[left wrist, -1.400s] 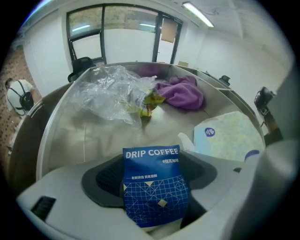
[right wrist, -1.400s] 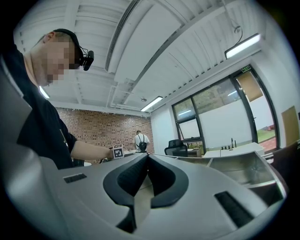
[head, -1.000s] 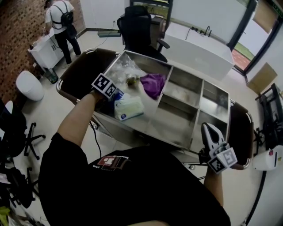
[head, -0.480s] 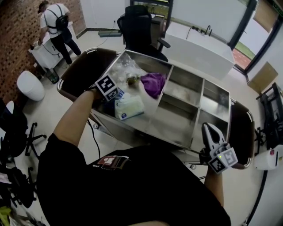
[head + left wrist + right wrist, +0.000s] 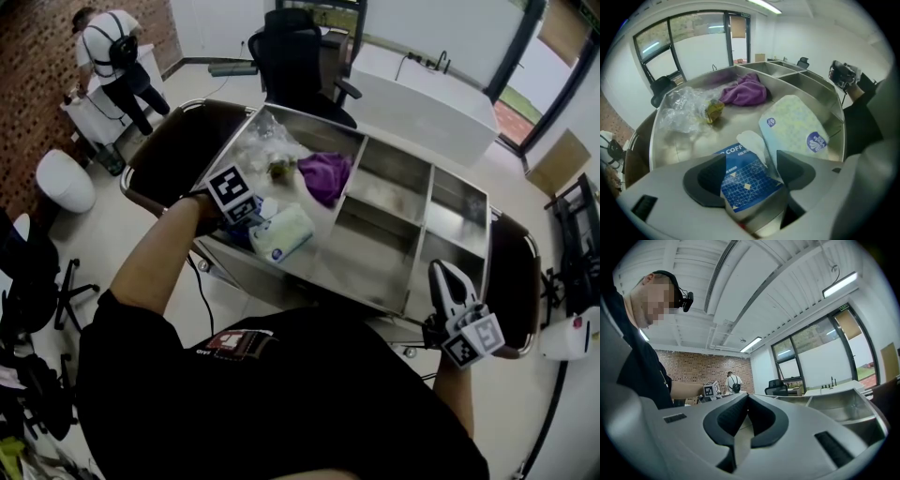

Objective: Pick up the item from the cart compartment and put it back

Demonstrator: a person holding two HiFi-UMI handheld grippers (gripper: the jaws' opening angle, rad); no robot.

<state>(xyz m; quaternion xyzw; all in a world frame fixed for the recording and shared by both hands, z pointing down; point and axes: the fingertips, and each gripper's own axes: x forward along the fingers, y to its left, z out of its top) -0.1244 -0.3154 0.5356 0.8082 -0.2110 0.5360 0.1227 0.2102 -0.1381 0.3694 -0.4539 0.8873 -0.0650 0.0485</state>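
Fingers [image 5: 710, 178] of left gripper [image 5: 750, 173]: apart, having just been opening, with one blue foil packet [image 5: 745, 180] standing between them, not pinched.

Left forearm: reaches over the near-left edge of the stainless steel cart [image 5: 366, 272]; gripper points steeply down into the large left compartment.

Right gripper [image 5: 746, 401]: held level off the cart's near right corner, fingers together, nothing between.

Large compartment, one of each:
- blue packet, printed "COFF"
- pale green tissue pack [image 5: 792, 126], two round blue logos, print unreadable, just beside the packet
- purple cloth [image 5: 745, 91]
- crumpled clear plastic bag [image 5: 682, 108]
- small yellow-green wrapper [image 5: 713, 111]
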